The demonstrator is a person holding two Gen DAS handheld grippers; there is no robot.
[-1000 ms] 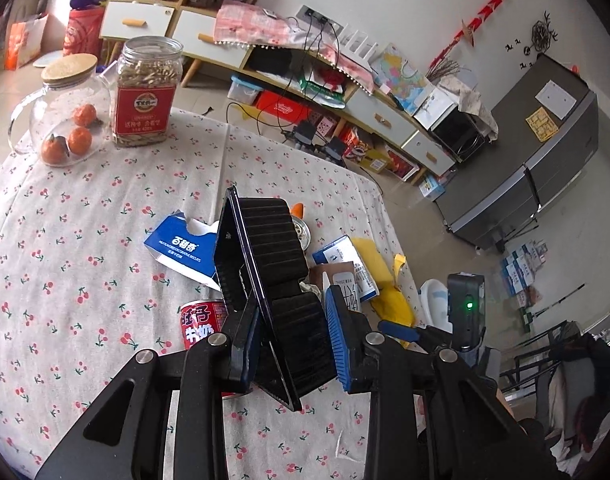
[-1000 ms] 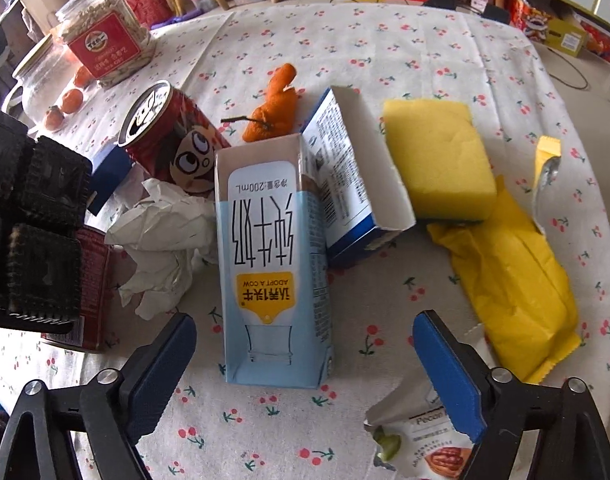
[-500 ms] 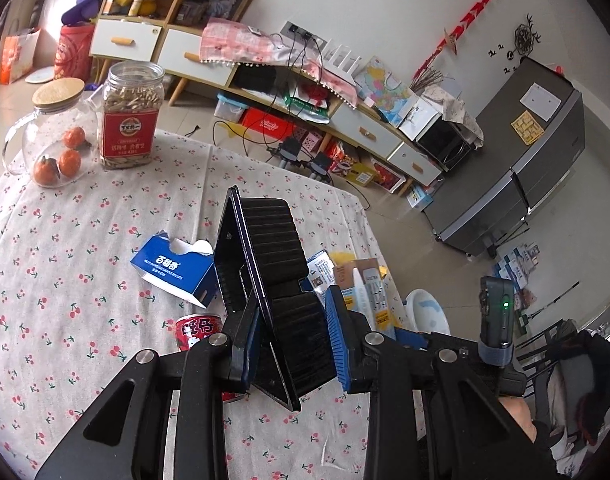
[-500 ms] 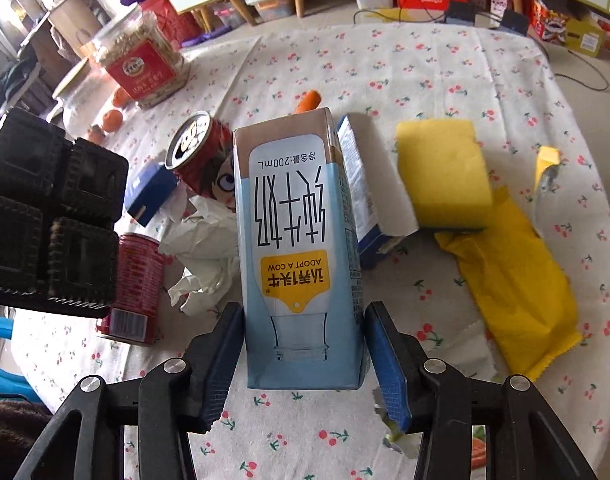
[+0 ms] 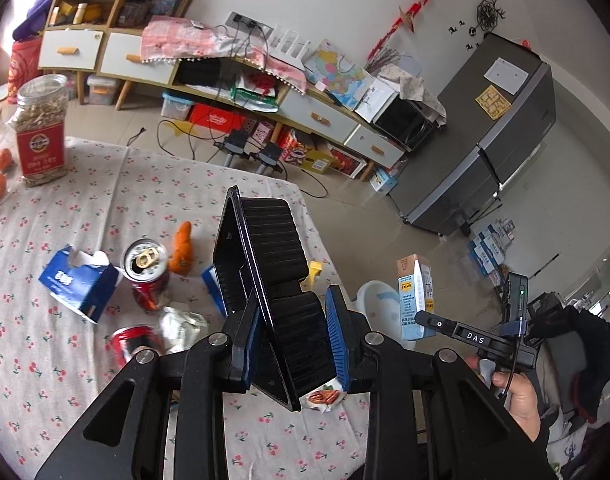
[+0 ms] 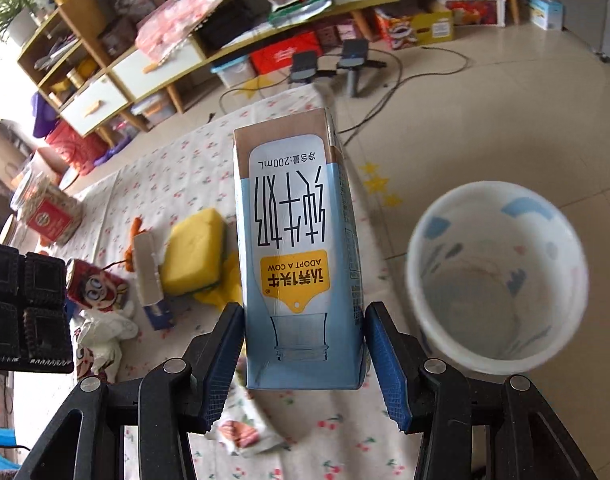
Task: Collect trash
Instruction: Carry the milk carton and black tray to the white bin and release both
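My right gripper point(image 6: 303, 344) is shut on a light blue milk carton point(image 6: 297, 248) and holds it in the air beside the table edge, left of a white trash bin point(image 6: 497, 284) on the floor. The carton point(image 5: 415, 300) and bin point(image 5: 375, 300) also show in the left wrist view. My left gripper point(image 5: 291, 344) is shut on a black plastic tray point(image 5: 265, 280) above the table. On the flowered tablecloth point(image 5: 65, 360) lie two red cans point(image 5: 145, 276) point(image 5: 131, 346), a blue box point(image 5: 79, 284), crumpled paper point(image 5: 181, 326) and orange peel point(image 5: 181, 248).
A yellow sponge point(image 6: 195, 252), an open carton box point(image 6: 149, 272) and a snack wrapper point(image 6: 241, 432) lie on the table. A seed jar point(image 5: 41, 136) stands at the far left. Shelves, cables and a grey fridge point(image 5: 485, 148) are beyond the table.
My right gripper closed on the milk carton, lifted it off the table and carried it right, beside the white bin. My left gripper kept the tray and shifted slightly.
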